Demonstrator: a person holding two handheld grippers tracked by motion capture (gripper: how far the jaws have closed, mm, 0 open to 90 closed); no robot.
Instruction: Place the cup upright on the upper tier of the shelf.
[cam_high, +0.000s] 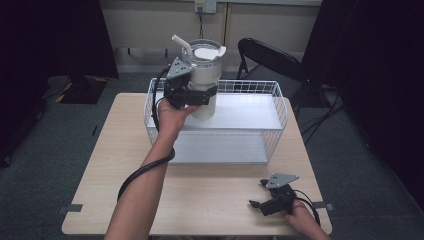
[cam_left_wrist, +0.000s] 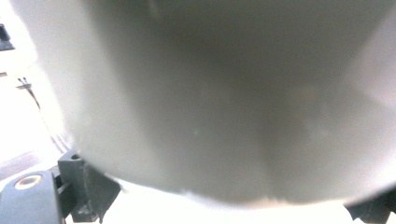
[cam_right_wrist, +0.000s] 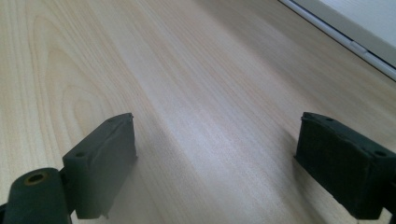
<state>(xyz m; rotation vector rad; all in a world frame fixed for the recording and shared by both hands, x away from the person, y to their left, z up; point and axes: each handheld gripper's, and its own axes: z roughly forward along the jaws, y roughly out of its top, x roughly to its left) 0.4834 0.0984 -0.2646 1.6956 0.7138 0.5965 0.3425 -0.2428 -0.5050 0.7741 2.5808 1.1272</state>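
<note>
A pale grey tumbler (cam_high: 207, 70) with a white lid and straw stands upright at the left of the wire rack's upper shelf (cam_high: 245, 112). Its base looks level with the shelf surface. My left gripper (cam_high: 202, 95) comes at it from the left, jaws around its lower body and shut on it. In the left gripper view the tumbler (cam_left_wrist: 210, 102) is blurred and very close, with a black pad (cam_left_wrist: 88, 186) against its lower left edge. My right gripper (cam_high: 257, 193) rests on the table near the front right corner. Its jaws (cam_right_wrist: 215, 154) stand wide open over bare wood.
The white wire rack (cam_high: 250, 82) sits at the back half of the light wooden table (cam_high: 210, 200), with a lower shelf (cam_high: 220, 147) under the upper one. A black folding chair (cam_high: 270, 55) stands behind the table at the right.
</note>
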